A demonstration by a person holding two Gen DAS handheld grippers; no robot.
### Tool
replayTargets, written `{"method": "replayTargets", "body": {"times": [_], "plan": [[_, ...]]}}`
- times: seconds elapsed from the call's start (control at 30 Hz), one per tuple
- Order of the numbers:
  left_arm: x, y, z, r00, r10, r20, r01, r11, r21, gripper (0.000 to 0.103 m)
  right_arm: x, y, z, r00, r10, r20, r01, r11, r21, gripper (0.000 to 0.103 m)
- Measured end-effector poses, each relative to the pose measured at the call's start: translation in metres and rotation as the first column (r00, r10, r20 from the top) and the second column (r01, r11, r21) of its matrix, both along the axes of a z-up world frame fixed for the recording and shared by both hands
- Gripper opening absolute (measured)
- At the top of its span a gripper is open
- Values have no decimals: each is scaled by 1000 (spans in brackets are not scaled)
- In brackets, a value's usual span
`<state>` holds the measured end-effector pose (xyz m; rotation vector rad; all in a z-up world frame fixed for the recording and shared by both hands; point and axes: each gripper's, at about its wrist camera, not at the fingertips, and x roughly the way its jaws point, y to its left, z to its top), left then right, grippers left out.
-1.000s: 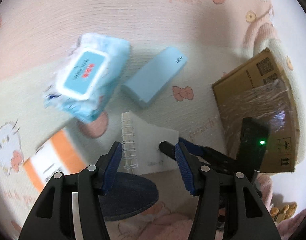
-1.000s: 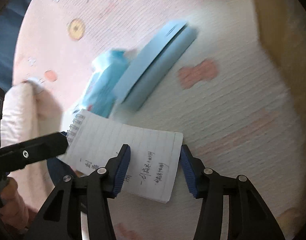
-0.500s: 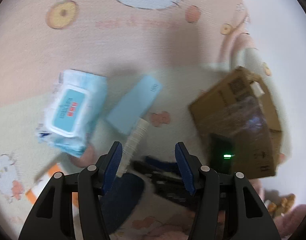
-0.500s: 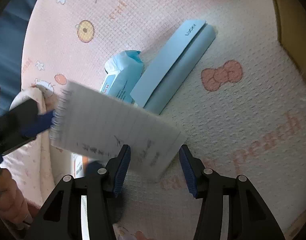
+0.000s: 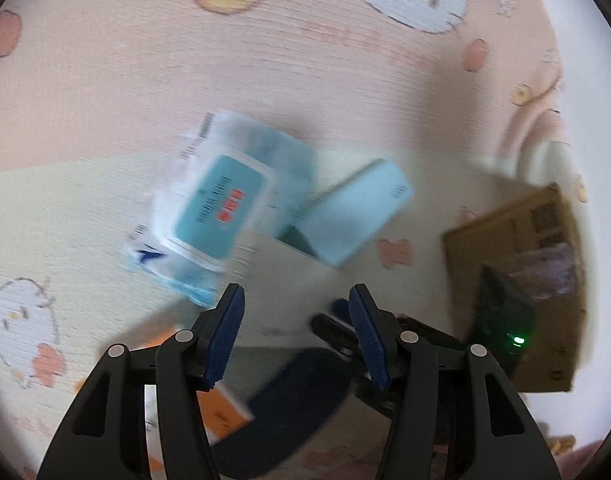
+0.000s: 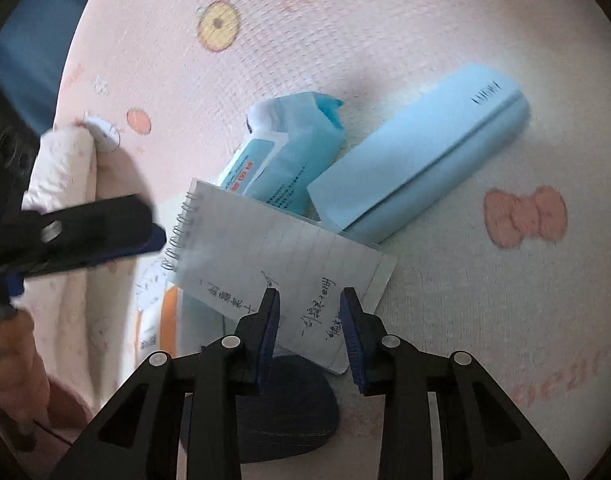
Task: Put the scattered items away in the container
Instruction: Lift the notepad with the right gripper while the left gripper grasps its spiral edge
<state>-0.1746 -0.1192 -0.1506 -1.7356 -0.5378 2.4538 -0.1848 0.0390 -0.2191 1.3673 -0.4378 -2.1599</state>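
Observation:
A spiral notebook (image 6: pixel 273 248) with handwriting hangs tilted above the mat, over a wet-wipes pack (image 6: pixel 281 160) and a light blue box (image 6: pixel 421 156). My right gripper (image 6: pixel 310 320) has the notebook's near corner between its pads, and its jaws are still closing on it. My left gripper (image 5: pixel 293 328) stands open with nothing between its fingers, hovering near the wipes pack (image 5: pixel 221 216) and blue box (image 5: pixel 353 216). The cardboard box (image 5: pixel 517 240) lies at the right of the left wrist view. One left finger (image 6: pixel 97 224) shows at the left edge of the right wrist view.
An orange-and-white pack (image 5: pixel 221 412) and a dark blue round object (image 6: pixel 273 412) lie under the grippers. A pink cartoon-print mat (image 5: pixel 105 100) covers the floor. A hand (image 6: pixel 9 360) and a folded pale blanket (image 6: pixel 65 160) are at the left.
The right jaws narrowed onto the notebook and raised it off the mat, tilting it. The left gripper shifted across the mat and stayed open.

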Motion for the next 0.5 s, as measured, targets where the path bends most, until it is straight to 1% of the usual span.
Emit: {"method": "replayTargets", "body": {"times": [0.03, 0.07, 0.1, 0.13, 0.17, 0.23, 0.27, 0.3, 0.33, 0.43, 0.5], "plan": [[0, -1, -3, 1000, 3, 4, -3, 999, -42, 59, 0, -2, 0, 1000, 3, 0, -3, 1000, 1, 29], [0, 1, -6, 1000, -6, 13, 7, 993, -119, 59, 0, -1, -1, 1000, 4, 2, -4, 1000, -2, 29], [0, 4, -9, 1000, -21, 19, 24, 984, -174, 59, 0, 2, -2, 1000, 2, 5, -2, 1000, -9, 29], [2, 6, -12, 999, -32, 25, 37, 979, -202, 59, -1, 4, -3, 1000, -2, 8, 2, 1000, -16, 29], [3, 8, -16, 998, -44, 33, 50, 976, -211, 59, -3, 4, -3, 1000, -6, 11, 6, 1000, -22, 29], [5, 10, -26, 997, -56, 53, 65, 983, -170, 58, 1, 11, -3, 1000, -5, 16, 6, 1000, -31, 29], [5, 11, -30, 997, -51, 60, 60, 985, -161, 42, 1, 13, -2, 1000, -3, 18, 4, 999, -35, 29], [6, 11, -35, 997, -32, 73, 44, 985, -169, 40, 0, 12, -2, 1000, -3, 20, 4, 999, -39, 29], [7, 10, -36, 997, -18, 70, 29, 987, -160, 40, 0, 13, -1, 1000, -3, 22, 4, 999, -41, 29], [9, 1, -36, 998, 23, 52, -17, 994, -108, 37, -1, 19, -2, 999, -20, 35, 20, 1000, -15, 29], [10, -4, -38, 999, 27, 45, -23, 997, -70, 36, -1, 27, -6, 998, -36, 58, 37, 999, -24, 31]]}}
